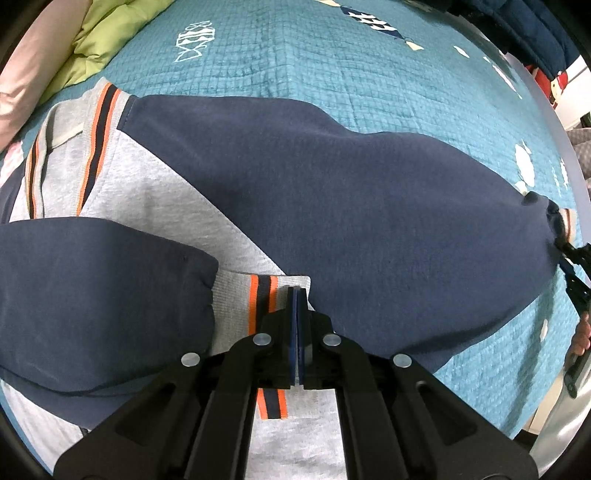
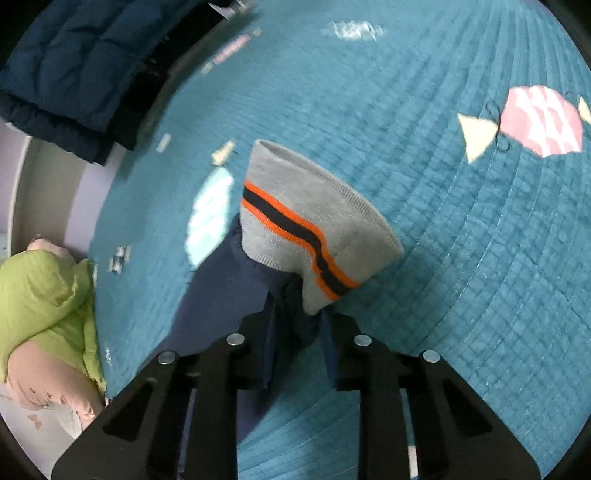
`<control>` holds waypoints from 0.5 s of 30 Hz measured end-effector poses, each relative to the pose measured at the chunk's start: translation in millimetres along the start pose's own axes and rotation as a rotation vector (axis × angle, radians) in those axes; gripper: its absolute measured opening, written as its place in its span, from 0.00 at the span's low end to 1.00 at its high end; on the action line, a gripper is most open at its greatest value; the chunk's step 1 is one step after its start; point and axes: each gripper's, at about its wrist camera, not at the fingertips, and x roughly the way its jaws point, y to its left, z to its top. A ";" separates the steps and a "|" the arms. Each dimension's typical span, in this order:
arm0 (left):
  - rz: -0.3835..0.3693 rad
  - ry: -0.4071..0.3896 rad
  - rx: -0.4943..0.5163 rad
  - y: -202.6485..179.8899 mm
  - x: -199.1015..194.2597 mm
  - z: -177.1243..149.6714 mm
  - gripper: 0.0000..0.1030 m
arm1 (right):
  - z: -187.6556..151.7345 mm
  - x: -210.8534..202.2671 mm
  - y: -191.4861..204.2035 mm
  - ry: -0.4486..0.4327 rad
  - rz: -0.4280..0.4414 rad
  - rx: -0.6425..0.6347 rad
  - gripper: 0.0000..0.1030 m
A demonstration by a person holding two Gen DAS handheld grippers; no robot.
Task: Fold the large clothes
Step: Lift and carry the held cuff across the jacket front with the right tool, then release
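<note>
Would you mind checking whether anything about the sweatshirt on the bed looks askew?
Nothing is damaged. The sweatshirt lies lopsided: one navy sleeve is folded across the grey body, while the other sleeve stretches out sideways over the quilt.

We see a bed under a teal quilted bedspread (image 1: 332, 66) printed with fish. At ten o'clock in the left view lie green (image 1: 107, 33) and pink (image 1: 33, 74) bedding; a navy puffer jacket (image 2: 70, 70) sits at one o'clock.
</note>
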 end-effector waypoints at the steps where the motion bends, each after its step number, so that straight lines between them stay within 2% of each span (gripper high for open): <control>1: 0.001 -0.002 -0.001 0.0 0.1 0.6 0.00 | -3.5 -5.6 6.2 -0.026 -0.014 -0.027 0.19; 5: -0.002 -0.004 -0.014 0.8 1.3 1.0 0.00 | -18.1 -27.6 37.6 -0.094 -0.017 -0.102 0.19; 15: 0.017 0.002 -0.022 -4.2 1.3 5.3 0.00 | -70.6 -72.7 134.4 -0.102 0.083 -0.259 0.19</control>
